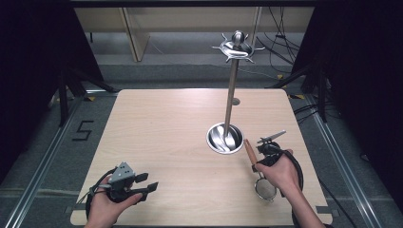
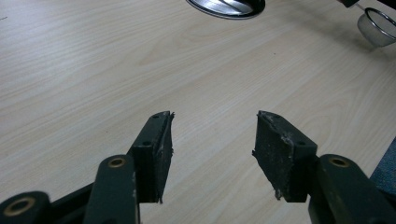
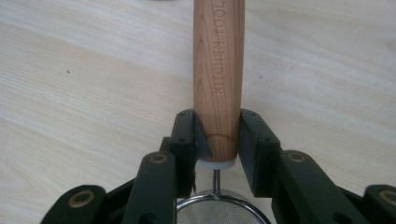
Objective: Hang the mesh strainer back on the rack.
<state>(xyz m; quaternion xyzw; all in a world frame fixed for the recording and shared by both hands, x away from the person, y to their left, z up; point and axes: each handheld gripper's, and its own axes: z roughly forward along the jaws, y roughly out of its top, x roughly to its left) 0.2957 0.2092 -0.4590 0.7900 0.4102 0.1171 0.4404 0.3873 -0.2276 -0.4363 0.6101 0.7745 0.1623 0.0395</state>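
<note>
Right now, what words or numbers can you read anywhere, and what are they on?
"KITCHEN TOOL": stamped along the strainer's wooden handle, held in the right tool; the last letters run out of the picture, so more may follow.
"5": black mark on the grey floor left of the table.
No other text is readable.

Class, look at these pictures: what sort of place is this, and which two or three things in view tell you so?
Probably a lab or recording bay, not a kitchen: one bare wooden table hemmed by black curtains, metal floor rails, loose cables, and a person's right gripper shut on a small strainer.
</note>
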